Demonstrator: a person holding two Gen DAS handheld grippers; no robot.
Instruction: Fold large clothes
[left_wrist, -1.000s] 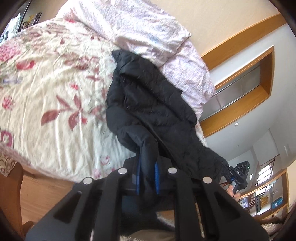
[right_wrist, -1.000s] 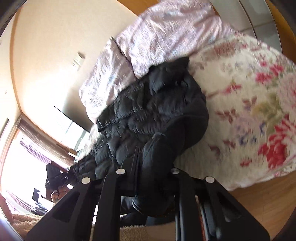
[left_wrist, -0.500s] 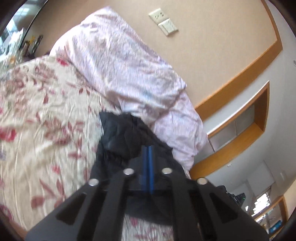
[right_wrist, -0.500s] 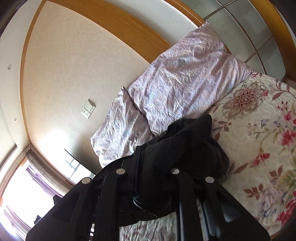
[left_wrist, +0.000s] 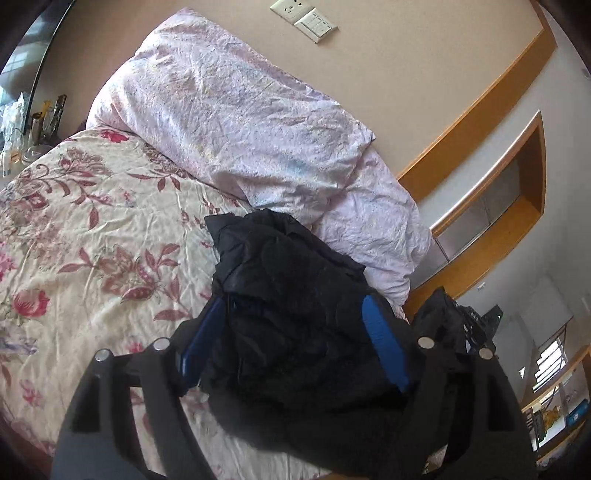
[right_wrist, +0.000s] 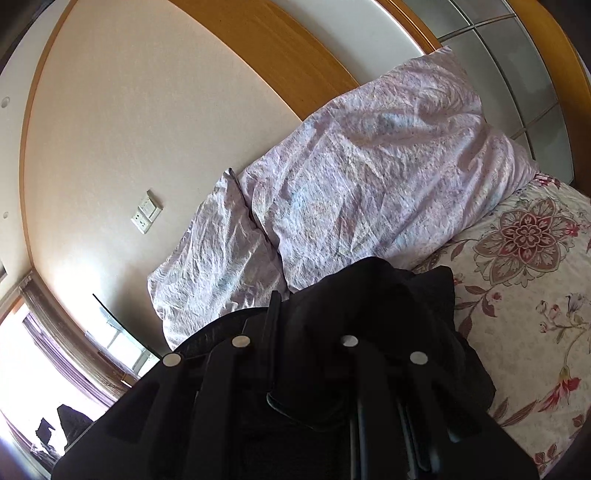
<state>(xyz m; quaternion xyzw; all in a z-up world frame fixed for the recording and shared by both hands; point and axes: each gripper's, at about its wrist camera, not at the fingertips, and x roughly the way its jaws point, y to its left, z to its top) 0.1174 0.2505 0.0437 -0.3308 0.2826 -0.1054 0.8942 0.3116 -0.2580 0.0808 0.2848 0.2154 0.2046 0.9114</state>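
A black padded jacket (left_wrist: 295, 314) lies bunched on the bed (left_wrist: 92, 229), near the head end, its far edge touching the lower of two pillows. From the left wrist view it sits between the blue fingers (left_wrist: 384, 343) of the left gripper (left_wrist: 295, 332), which stand wide apart with the dark fabric heaped in the gap; neither pad visibly presses the cloth. From the right wrist view the jacket (right_wrist: 369, 314) drapes over the right gripper (right_wrist: 306, 354) and covers its fingers, so I cannot tell whether they are apart or closed on the fabric. In the left view the right gripper (left_wrist: 476, 328) shows at the far side of the jacket, with a fold of black cloth bunched against it. The jacket is crumpled, matte, with soft quilted folds and a dark rolled edge near the right camera. Under it spreads a cream bedspread (right_wrist: 535, 295) printed with red and pink flowers. Just beyond, two wrinkled pale lilac pillows (left_wrist: 229, 122) lean against the beige wall, one overlapping the other. A white wall socket and switch plate (left_wrist: 303, 16) sit above them. A wooden frame with frosted panels (left_wrist: 491, 206) runs along the bed's side, and bottles (left_wrist: 40, 122) stand past the bed's far corner. A bright window (right_wrist: 44, 354) shows beyond the pillows.
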